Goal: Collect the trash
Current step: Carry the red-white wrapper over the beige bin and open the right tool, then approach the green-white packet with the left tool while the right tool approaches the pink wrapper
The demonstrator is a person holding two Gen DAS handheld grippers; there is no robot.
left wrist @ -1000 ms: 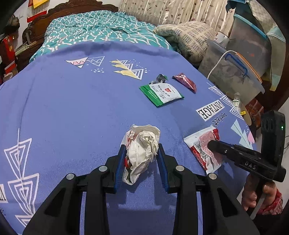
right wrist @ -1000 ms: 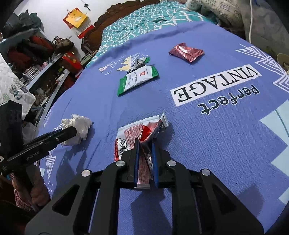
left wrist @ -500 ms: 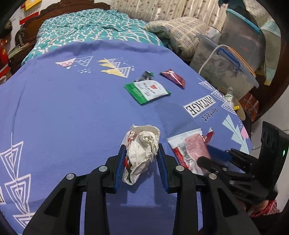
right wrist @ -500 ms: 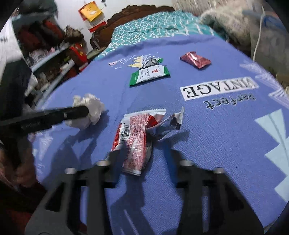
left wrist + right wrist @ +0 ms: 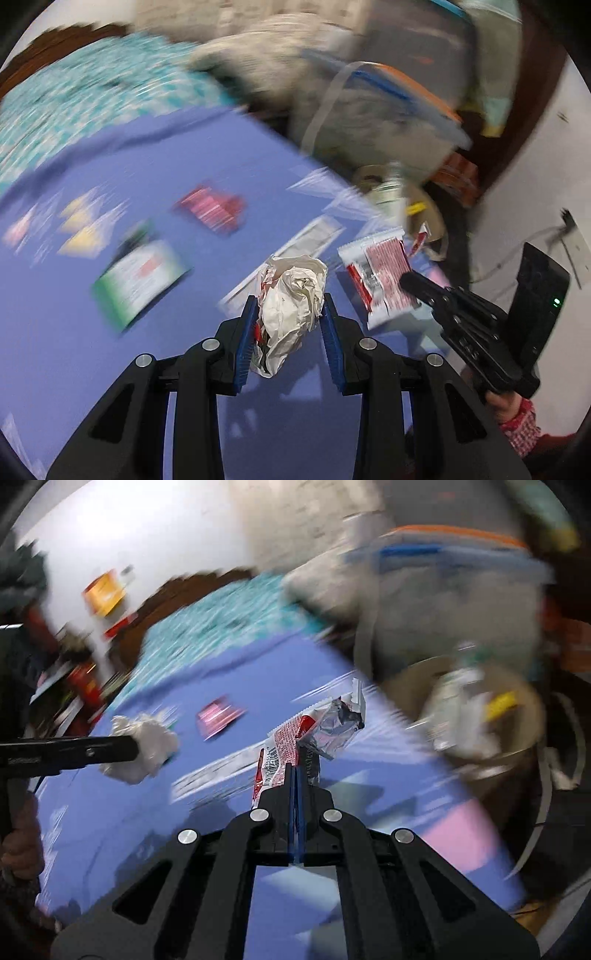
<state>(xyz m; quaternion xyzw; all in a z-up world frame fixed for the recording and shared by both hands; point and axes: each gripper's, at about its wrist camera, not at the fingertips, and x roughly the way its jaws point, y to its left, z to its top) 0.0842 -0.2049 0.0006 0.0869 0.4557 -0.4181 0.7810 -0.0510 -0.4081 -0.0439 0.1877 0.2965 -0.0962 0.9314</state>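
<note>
The left tool (image 5: 290,319) is clamped on a crumpled white paper wad (image 5: 291,295), its blue pads pressing the wad's two sides. Squeezing the middle of the ball makes sense: crumpled paper gives under pressure and would slip from a grip on an edge.

The right tool (image 5: 296,771) has just been closing, and its jaws now stand pressed together on the near end of a red and white snack wrapper (image 5: 295,746). The thin film takes up almost no room between the pads, which is why they look fully shut. The rest of the wrapper sticks out past the tips, its torn silvery end toward the far right.

In both views the held pieces look lifted off the blue bedspread (image 5: 110,369), one in each tool, probably so that two pieces go in a single trip.

Past the right edge of the bed, low down, sits a round tan bin (image 5: 517,746) that seems to hold a bottle and some scraps already; heavy blur hides the details. Both wrist views face toward that side, so the carry appears aimed there.

Two more pieces lie flat on the bedspread: a green and white packet (image 5: 140,280) to the left and a small red wrapper (image 5: 210,208) farther off. They are not yet collected, so the task looks partway through.
</note>
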